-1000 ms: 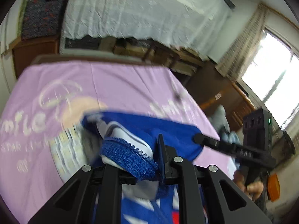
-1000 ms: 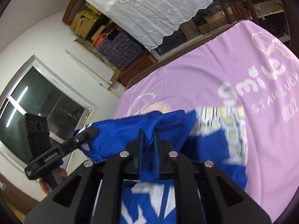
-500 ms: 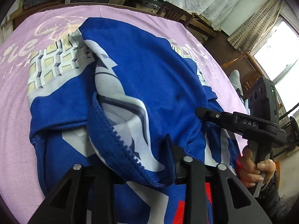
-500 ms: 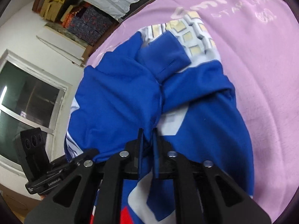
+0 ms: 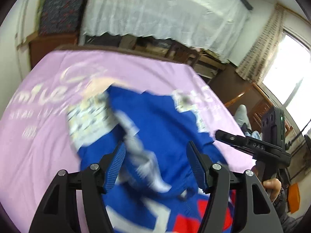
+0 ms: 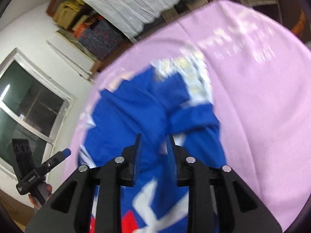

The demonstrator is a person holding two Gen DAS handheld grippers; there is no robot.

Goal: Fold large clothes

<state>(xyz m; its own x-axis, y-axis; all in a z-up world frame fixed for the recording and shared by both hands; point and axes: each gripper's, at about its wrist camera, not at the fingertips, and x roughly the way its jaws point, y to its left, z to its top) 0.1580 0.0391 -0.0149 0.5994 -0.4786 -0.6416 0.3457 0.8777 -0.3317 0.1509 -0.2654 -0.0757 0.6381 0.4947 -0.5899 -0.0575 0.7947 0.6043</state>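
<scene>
Blue garment (image 5: 161, 128) lies folded mid-frame on the purple sheet (image 5: 42, 139); both tongs (image 5: 155, 163) (image 6: 154, 151) hover apart, empty, apparently to regrip.

Bare purple sheet (image 6: 262, 116) right of blue garment (image 6: 136, 116); wall left.

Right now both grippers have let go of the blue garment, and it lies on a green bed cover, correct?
Not quite: the bed cover is lilac, not green, as the left wrist view shows. The rest holds: left gripper and right gripper are open, the blue garment lies released.
</scene>
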